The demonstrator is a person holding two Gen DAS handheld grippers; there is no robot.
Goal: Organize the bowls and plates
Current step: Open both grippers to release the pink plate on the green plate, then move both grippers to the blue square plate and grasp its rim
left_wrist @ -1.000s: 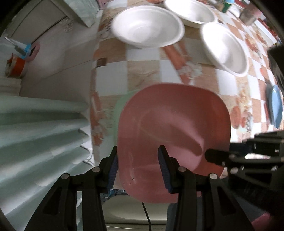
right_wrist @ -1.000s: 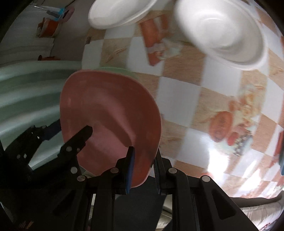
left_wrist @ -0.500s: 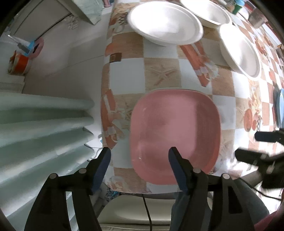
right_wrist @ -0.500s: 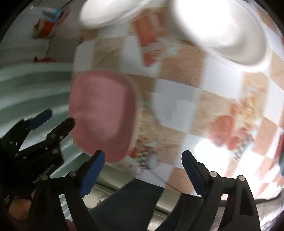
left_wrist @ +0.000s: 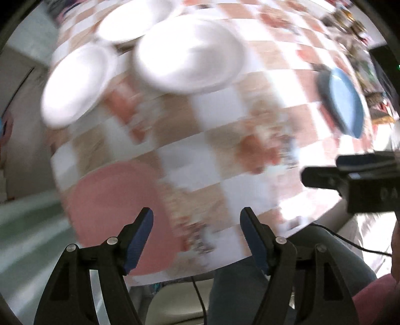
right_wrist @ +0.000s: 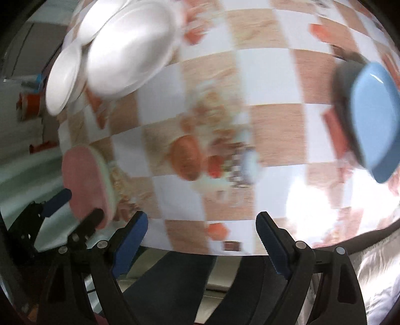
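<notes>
At about eight o'clock in the left wrist view, near the table's edge, the pink plate [left_wrist: 112,212] lies flat on the checkered tablecloth [left_wrist: 212,160]; in the right wrist view the same pink plate [right_wrist: 82,180] shows at nine o'clock, resting on a pale green plate [right_wrist: 106,180] whose rim peeks out beside it. Nothing grips it. The left gripper [left_wrist: 196,237] has just been opening, its blue-padded jaws spread with only tablecloth between them, the pink plate just off its left finger. The right gripper [right_wrist: 201,241] is spread wide too, nothing between its fingers; it also shows in the left wrist view at three o'clock [left_wrist: 350,177], hovering over the cloth.

Farther out, three white bowls crowd together from ten to twelve o'clock in the left wrist view: a large one [left_wrist: 190,53], one to its left [left_wrist: 77,85] and one behind [left_wrist: 132,22]. A blue plate [left_wrist: 346,102] sits at two o'clock, seemingly on a darker plate [left_wrist: 325,100], well apart from the pink one; in the right wrist view the blue plate [right_wrist: 375,120] is at three o'clock. Both views are blurred. A person's dark trouser leg [left_wrist: 240,287] shows at six o'clock below the table edge.
</notes>
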